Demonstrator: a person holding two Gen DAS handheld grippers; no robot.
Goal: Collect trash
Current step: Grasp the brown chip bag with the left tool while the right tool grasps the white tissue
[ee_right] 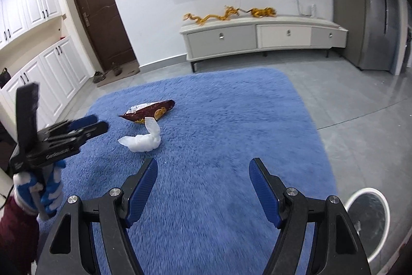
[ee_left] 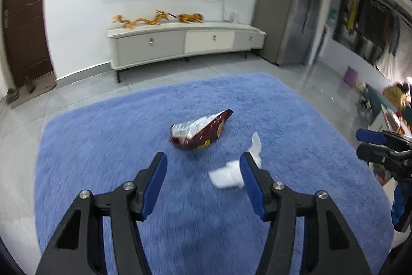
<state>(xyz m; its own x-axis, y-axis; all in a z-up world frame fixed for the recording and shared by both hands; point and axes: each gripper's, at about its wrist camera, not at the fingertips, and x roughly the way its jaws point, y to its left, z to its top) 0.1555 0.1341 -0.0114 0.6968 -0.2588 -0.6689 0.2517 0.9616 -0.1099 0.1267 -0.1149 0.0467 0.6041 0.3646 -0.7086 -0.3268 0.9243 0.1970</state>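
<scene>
- On the blue rug point(ee_right: 231, 120) lie a maroon snack bag point(ee_left: 200, 130) and, just beside it, crumpled white tissue point(ee_right: 144, 138).
- Left gripper point(ee_left: 202, 172) hangs above them, jaws spread, empty.
- Right gripper point(ee_right: 203, 172) (also empty) gapes wide near a white-rimmed bin point(ee_right: 383, 226).

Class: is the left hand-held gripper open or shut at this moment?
Open. The left hand-held gripper has its blue pads spread wide apart above the blue rug, with nothing between them.

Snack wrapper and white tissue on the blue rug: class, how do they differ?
The snack wrapper is dark red, printed and shiny; the white tissue is plain and matte. The wrapper lies flattish and pointed; the tissue is crumpled and twisted. The wrapper lies farther from both grippers. Both rest on the blue rug, ungrasped.
</scene>
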